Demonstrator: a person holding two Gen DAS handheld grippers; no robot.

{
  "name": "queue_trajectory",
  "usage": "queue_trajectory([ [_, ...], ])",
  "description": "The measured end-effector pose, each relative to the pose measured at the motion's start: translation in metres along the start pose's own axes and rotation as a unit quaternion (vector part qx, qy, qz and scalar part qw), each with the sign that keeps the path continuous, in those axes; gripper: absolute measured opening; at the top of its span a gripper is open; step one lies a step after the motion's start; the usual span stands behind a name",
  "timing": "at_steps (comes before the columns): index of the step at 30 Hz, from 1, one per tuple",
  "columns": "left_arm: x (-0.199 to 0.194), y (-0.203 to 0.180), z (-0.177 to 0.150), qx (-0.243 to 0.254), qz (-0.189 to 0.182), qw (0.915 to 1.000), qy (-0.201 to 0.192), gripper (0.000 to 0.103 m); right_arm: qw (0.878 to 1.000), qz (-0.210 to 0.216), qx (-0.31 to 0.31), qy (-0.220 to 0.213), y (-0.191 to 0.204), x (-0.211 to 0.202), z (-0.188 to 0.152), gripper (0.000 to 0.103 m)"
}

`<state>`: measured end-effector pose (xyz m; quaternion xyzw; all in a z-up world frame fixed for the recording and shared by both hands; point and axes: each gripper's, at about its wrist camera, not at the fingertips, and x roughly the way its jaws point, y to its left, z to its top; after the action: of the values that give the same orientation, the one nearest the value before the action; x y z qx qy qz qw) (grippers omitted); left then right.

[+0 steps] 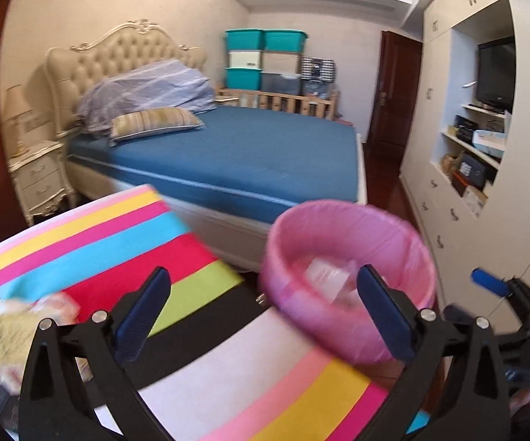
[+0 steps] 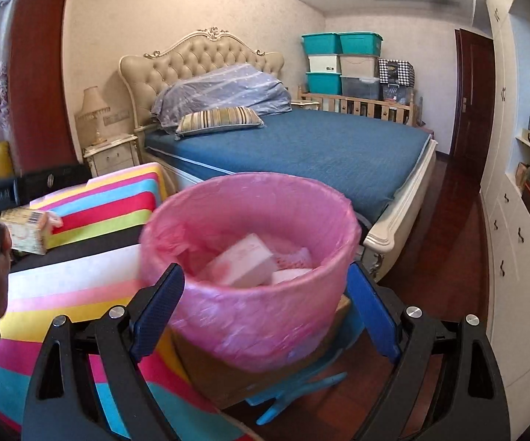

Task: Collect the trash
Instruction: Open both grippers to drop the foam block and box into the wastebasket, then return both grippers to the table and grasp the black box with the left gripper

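Note:
A trash bin with a pink liner (image 1: pixel 345 283) (image 2: pixel 250 294) stands at the right edge of a striped cloth surface (image 1: pixel 125 250) (image 2: pixel 81 286). It holds pale boxes (image 2: pixel 246 264). My left gripper (image 1: pixel 265 316) is open and empty above the cloth, just left of the bin. A yellowish carton and wrappers (image 1: pixel 11 327) lie on the cloth to its left; the carton also shows in the right wrist view (image 2: pixel 25 229). My right gripper (image 2: pixel 265 312) is open and empty, its jaws on either side of the bin's near wall. It shows at the right edge of the left wrist view (image 1: pixel 485 283).
A bed with a blue mattress (image 1: pixel 235 154) (image 2: pixel 320 150) stands behind. A white wardrobe with shelves (image 1: pixel 485 147) lines the right wall. A nightstand with a lamp (image 1: pixel 36 172) is at the left. A cardboard box (image 2: pixel 228 371) and blue plastic piece (image 2: pixel 301 389) sit under the bin.

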<state>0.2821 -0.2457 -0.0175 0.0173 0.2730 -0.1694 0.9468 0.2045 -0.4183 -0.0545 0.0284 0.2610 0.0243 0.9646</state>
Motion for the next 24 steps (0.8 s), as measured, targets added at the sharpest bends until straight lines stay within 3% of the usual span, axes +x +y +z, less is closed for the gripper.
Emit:
queue_trajectory([
  [9,-0.056,0.036,-0.054,0.032,0.057,0.9978,0.011,0.098,0.999,0.035,-0.001,0.016,0.06,-0.009,-0.005,0.085],
  [14,-0.088,0.063,-0.079,0.029,0.083,0.996,0.013,0.098,0.997,0.063,-0.036,0.034,0.106,-0.005,-0.011,0.085],
  [24,-0.14,0.128,-0.112,0.027,0.167,0.9854,0.017,0.098,0.989,0.111,-0.087,0.051,0.178,-0.002,-0.015,0.085],
])
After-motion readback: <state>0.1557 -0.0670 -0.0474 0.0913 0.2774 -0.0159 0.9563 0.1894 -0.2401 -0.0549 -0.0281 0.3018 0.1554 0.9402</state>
